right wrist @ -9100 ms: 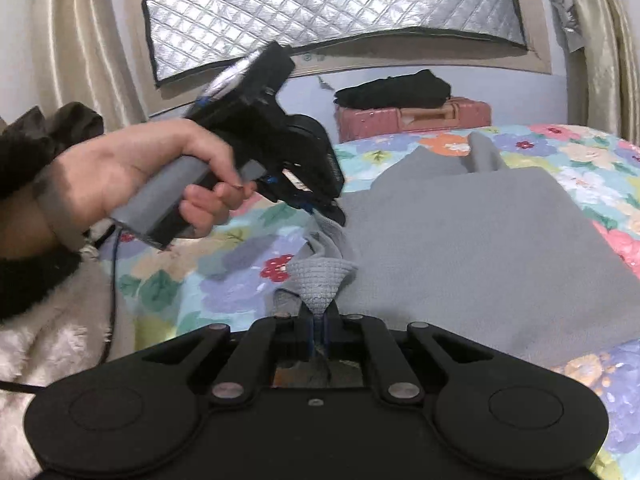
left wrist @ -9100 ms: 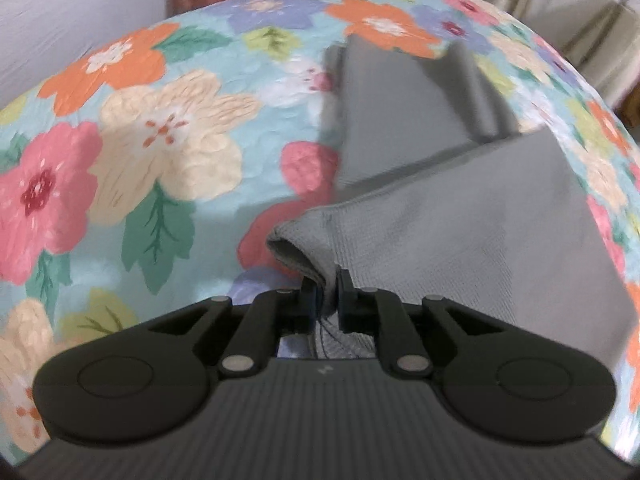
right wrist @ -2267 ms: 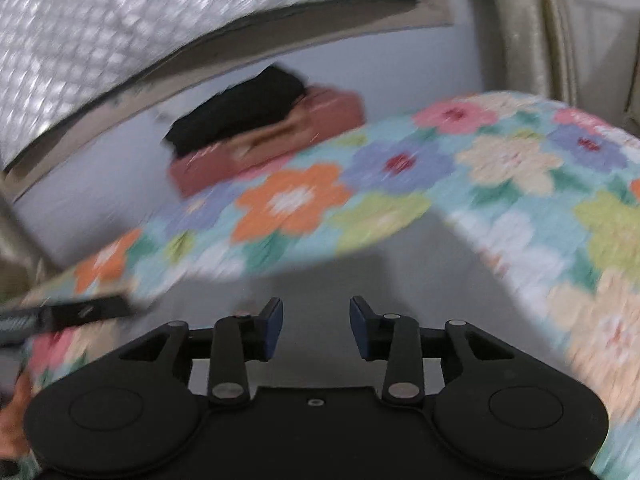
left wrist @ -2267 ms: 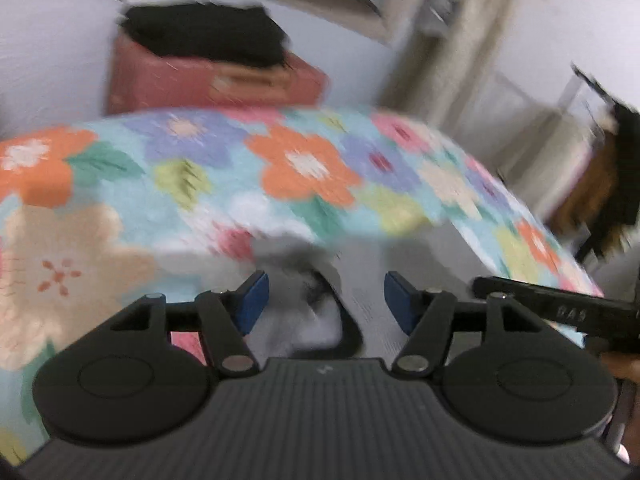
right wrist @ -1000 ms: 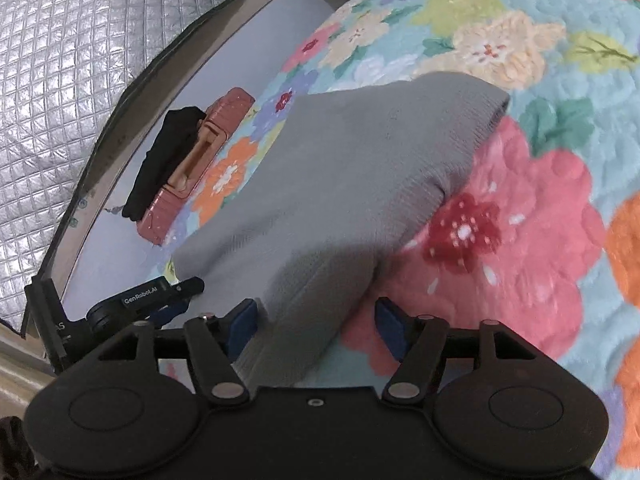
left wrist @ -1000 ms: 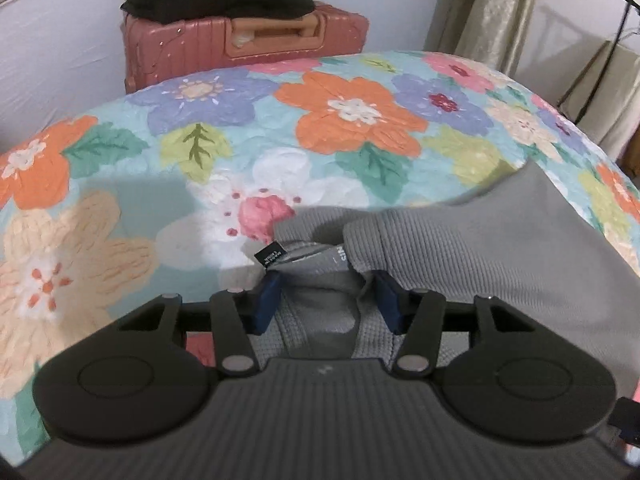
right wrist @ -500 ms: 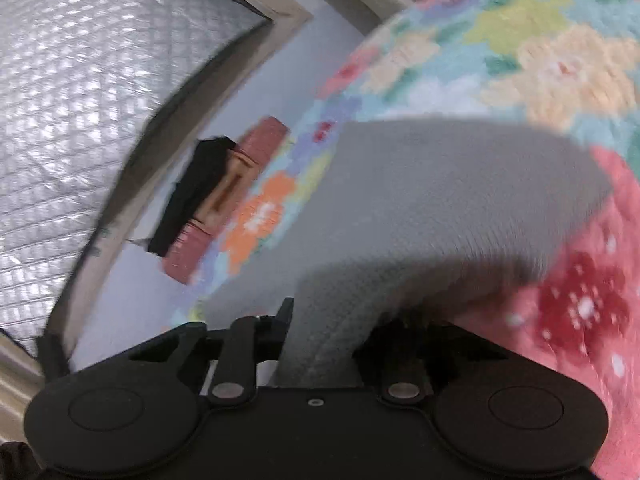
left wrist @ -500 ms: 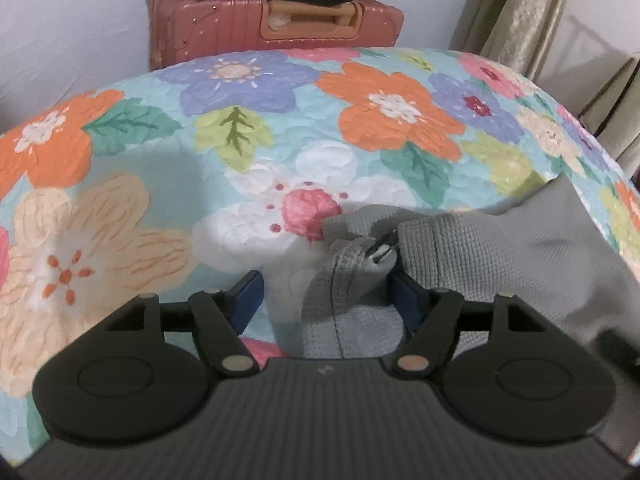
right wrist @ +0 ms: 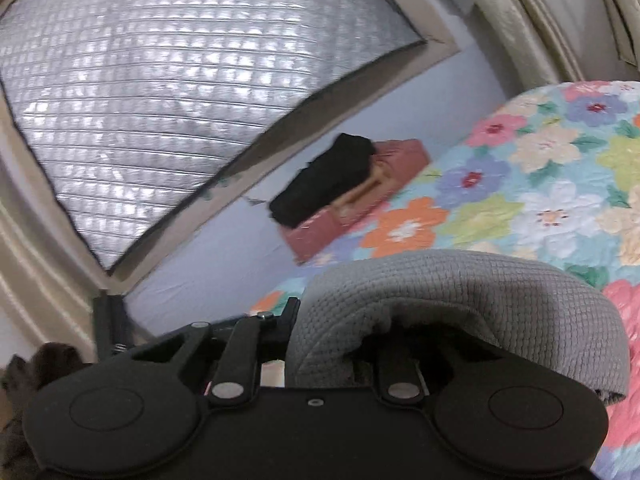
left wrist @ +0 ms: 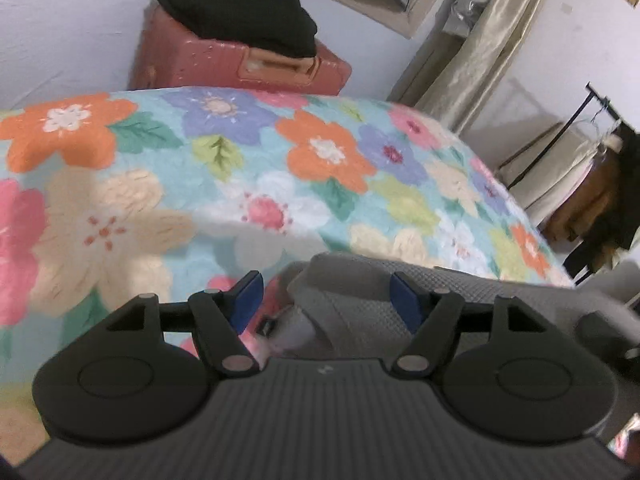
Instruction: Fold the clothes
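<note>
A grey waffle-knit garment (left wrist: 360,316) lies bunched on the floral bedspread (left wrist: 168,184). My left gripper (left wrist: 327,302) hovers over its collar end. Its blue pads (left wrist: 248,300) stand wide apart and open, with a fold between them that neither pad presses. In the right wrist view the grey garment (right wrist: 460,292) is raised off the bedspread (right wrist: 540,184) and drapes over the fingers. My right gripper (right wrist: 340,332) is shut on a thick fold of it, and the cloth hides its fingertips.
A pink suitcase (left wrist: 200,60) topped with folded black clothes (left wrist: 240,12) stands past the bed's far edge. Beige curtains (left wrist: 472,52) and a clothes rack (left wrist: 592,184) are at the right. A silver quilted sheet (right wrist: 180,100) covers the window. A dark fuzzy sleeve (right wrist: 36,364) shows at lower left.
My right gripper closed on the garment's fold and lifted it clear of the bed. My left gripper's jaws widened, and it rose and pulled back from the collar.
</note>
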`<state>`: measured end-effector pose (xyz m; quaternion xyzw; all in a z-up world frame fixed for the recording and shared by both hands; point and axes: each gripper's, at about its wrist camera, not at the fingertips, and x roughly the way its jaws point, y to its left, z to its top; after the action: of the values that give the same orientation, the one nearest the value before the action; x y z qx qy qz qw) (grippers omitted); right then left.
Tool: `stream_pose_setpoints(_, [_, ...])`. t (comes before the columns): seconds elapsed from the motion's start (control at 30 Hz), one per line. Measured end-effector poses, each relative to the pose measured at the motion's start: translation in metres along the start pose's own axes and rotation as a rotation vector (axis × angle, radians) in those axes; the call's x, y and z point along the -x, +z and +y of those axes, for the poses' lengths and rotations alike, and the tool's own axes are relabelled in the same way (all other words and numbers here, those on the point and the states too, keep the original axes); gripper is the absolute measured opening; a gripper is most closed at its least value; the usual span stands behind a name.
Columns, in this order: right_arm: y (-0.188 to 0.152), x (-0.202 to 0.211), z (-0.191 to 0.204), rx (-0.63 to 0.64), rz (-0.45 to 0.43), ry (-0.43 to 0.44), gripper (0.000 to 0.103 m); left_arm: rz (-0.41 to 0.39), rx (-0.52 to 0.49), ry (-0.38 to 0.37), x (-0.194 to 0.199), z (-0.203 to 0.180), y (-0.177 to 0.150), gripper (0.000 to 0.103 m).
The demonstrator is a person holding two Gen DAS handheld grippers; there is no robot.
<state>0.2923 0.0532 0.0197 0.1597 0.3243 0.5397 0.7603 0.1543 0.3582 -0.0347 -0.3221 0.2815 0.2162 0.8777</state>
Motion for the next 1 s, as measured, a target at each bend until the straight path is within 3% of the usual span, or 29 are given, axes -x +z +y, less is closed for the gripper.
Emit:
stream_pose_setpoints(0.1, [-0.005, 0.021, 0.025, -0.012, 0.004, 0.026, 0.021, -0.015, 0.050, 0.022, 0.019, 0.010, 0.001, 0.070])
stream_pose_setpoints(0.2, [-0.012, 0.047, 0.033, -0.077, 0.014, 0.060, 0.021, 0.019, 0.094, 0.038, 0.032, 0.030, 0.000, 0.070])
stream_pose_setpoints(0.33, [-0.024, 0.073, 0.030, -0.243, 0.125, 0.115, 0.022, 0.147, -0.087, 0.165, 0.021, 0.025, -0.011, 0.068])
stream_pose_setpoints(0.4, [-0.030, 0.076, 0.020, -0.322, 0.178, 0.129, 0.022, 0.185, -0.095, 0.127, 0.018, 0.021, -0.015, 0.068])
stream_pose_setpoints(0.5, [-0.033, 0.069, -0.014, -0.430, 0.227, 0.120, 0.021, 0.209, -0.077, -0.021, 0.017, 0.008, -0.019, 0.070])
stream_pose_setpoints(0.57, [-0.032, 0.062, -0.042, -0.484, 0.248, 0.097, 0.021, 0.237, -0.079, -0.062, 0.010, -0.005, -0.031, 0.070])
stream_pose_setpoints(0.7, [-0.008, 0.030, -0.115, -0.491, 0.291, 0.067, 0.022, 0.320, -0.016, -0.063, -0.017, -0.017, -0.058, 0.070])
stream_pose_setpoints(0.8, [0.008, -0.005, -0.174, -0.549, 0.374, 0.099, 0.025, 0.300, 0.024, -0.017, -0.027, -0.019, -0.067, 0.070])
stream_pose_setpoints(0.87, [0.012, -0.024, -0.208, -0.619, 0.408, 0.066, 0.030, 0.288, 0.081, 0.002, -0.034, -0.016, -0.071, 0.070])
stream_pose_setpoints(1.0, [0.015, -0.039, -0.218, -0.632, 0.452, 0.076, 0.037, 0.283, 0.223, -0.024, -0.043, -0.006, -0.081, 0.070])
